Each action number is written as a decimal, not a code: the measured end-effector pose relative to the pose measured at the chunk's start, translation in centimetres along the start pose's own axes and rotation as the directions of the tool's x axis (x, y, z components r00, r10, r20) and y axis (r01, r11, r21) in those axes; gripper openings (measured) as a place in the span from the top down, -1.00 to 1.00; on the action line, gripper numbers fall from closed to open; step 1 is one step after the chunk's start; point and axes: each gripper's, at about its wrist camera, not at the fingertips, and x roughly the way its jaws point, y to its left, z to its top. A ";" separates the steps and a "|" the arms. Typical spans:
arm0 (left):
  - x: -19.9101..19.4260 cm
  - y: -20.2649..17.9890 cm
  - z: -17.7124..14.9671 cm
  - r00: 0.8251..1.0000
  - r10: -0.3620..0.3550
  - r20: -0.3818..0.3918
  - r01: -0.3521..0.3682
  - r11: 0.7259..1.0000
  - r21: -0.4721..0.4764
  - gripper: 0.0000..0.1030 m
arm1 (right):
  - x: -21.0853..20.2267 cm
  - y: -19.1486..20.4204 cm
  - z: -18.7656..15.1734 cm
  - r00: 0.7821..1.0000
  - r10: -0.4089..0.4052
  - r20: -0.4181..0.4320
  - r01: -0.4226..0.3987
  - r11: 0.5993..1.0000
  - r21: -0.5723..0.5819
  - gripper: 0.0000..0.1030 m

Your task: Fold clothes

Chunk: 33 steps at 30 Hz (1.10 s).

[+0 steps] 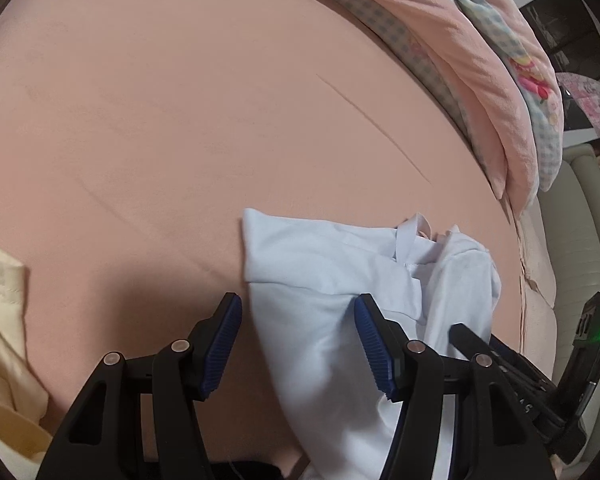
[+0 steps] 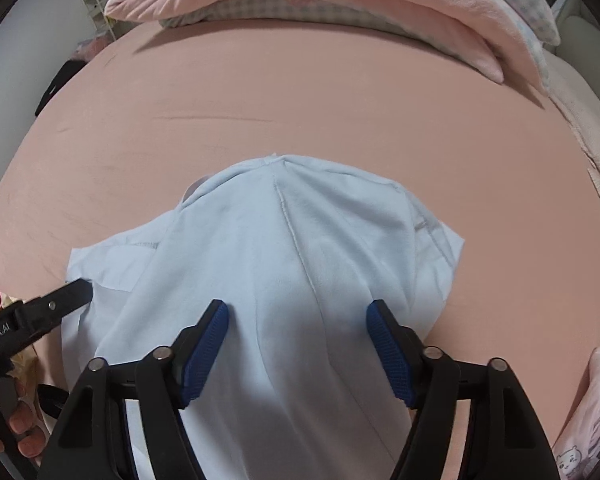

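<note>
Left wrist view: the left gripper point(image 1: 298, 320) is standing wide open, its blue pads point(image 1: 370, 344) spread apart and gripping nothing. The left edge of the pale blue garment point(image 1: 324, 276) is lying between the jaws, with the right pad resting against the cloth. The garment is lying partly folded on the pink sheet point(image 1: 180, 120), near the bed's right edge. A yellow cloth point(image 1: 4, 344) is lying at the left. A rolled quilt point(image 1: 460, 60) is lying along the far side. The right gripper point(image 1: 472, 336) is showing at the lower right, by the garment; its opening cannot be judged here.

Right wrist view: the right gripper point(image 2: 298, 326) is also standing wide open, holding nothing. The garment point(image 2: 284, 248) is lying bunched beneath and between its jaws, a seam running up the middle. One finger of the left gripper point(image 2: 66, 294) is reaching the garment's left edge. A hand point(image 2: 24, 434) is showing at the lower left.
</note>
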 end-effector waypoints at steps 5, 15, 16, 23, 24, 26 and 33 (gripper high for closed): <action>0.2 -1.4 -0.7 1.000 -0.026 0.007 0.025 0.998 0.055 -0.08 | 0.8 0.5 -0.4 1.000 -0.020 -0.012 0.019 0.999 -0.026 0.75; -1.9 -4.7 -1.5 0.993 -0.060 0.097 0.039 0.979 0.202 0.76 | -2.7 -0.4 -0.8 0.990 -0.083 0.111 0.092 0.993 -0.080 0.95; -2.1 -5.3 -1.2 0.992 -0.069 0.104 0.045 0.976 0.214 0.77 | -3.0 -0.9 -0.6 0.990 -0.080 0.117 0.087 0.995 -0.057 0.94; -4.2 -8.9 -0.6 0.987 -0.102 0.124 0.058 0.946 0.319 0.78 | -5.3 -4.7 -0.9 0.986 -0.086 0.143 0.081 0.996 0.046 0.94; -4.3 -9.5 -0.5 0.987 -0.097 0.130 0.048 0.941 0.336 0.78 | -5.6 -5.2 -0.8 0.984 -0.097 0.147 0.090 0.994 0.054 0.94; -4.6 -10.7 -0.4 0.986 -0.087 0.142 0.029 0.929 0.369 0.78 | -6.3 -6.1 -1.2 0.980 -0.129 0.155 0.119 0.990 0.072 0.94; -4.0 -13.3 0.5 0.987 -0.082 0.138 0.017 0.909 0.417 0.78 | -6.2 -9.9 -0.6 0.975 -0.178 0.136 0.154 0.973 0.174 0.95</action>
